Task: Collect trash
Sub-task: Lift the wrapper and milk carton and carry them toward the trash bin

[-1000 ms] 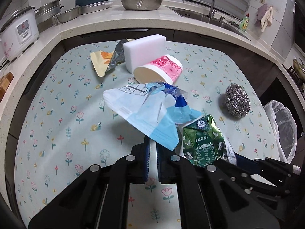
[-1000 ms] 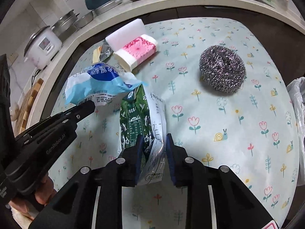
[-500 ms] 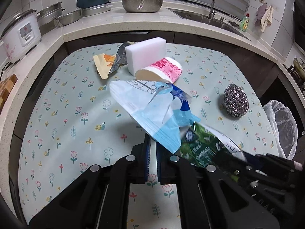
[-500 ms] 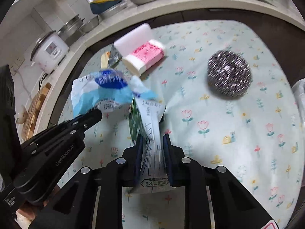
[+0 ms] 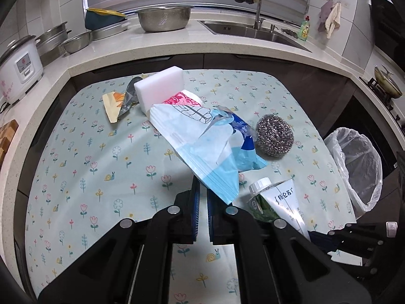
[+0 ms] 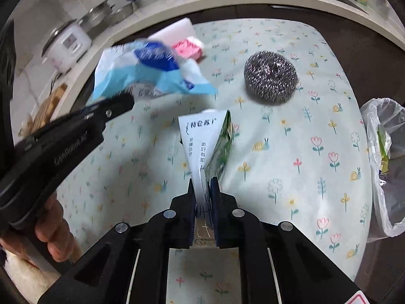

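While its jaws are closing, the right gripper (image 6: pixel 203 190) pinches a green-and-white carton (image 6: pixel 206 141) printed with Chinese characters above the worktop (image 6: pixel 291 157). Clamped nearly together, the left gripper (image 5: pixel 201 197) holds a blue-and-white wrapper (image 5: pixel 202 141) aloft; its side reads "GenRobot.AI".

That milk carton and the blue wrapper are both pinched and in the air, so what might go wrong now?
The right gripper, its jaws closing, pinches only the flattened end of the milk carton, which could slip or swing. The left gripper holds just a corner of the floppy blue-and-white wrapper, so it might snag on the steel scourer on the way to the bin bag.
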The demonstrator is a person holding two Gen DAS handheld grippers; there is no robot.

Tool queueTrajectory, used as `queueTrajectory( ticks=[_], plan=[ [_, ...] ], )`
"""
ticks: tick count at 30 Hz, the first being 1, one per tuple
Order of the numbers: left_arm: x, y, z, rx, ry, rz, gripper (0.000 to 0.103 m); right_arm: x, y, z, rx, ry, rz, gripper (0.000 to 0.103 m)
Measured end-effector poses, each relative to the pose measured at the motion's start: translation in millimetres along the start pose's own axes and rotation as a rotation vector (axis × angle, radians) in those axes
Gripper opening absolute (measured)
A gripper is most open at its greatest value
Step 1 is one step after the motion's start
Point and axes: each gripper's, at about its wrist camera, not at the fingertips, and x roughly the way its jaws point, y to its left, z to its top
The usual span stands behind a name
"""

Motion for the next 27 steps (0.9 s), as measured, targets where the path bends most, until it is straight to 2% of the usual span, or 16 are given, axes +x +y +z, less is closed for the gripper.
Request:
queueTrajectory(
  ticks=[8,13,20,27],
  plan=[
    [1,7,-5,-0.023,0.013,0.025,0.005,30,0,21,-0.001,0.058,-0.058,0.017],
    [4,9,-5,-0.021,0.026,0.037,0.005,32,-3,22,-0.006,0.061,-0.066,0.013],
    [2,-11,0,0.021,0.018,0.017,0.005,-14,-34,15,0.113,-0.086,-0.066,0.013],
    [-7,-65,12,0.101,-0.012,-0.044,0.005,-73,-81,0,0.240,-0.243,-0.086,0.013]
  ],
)
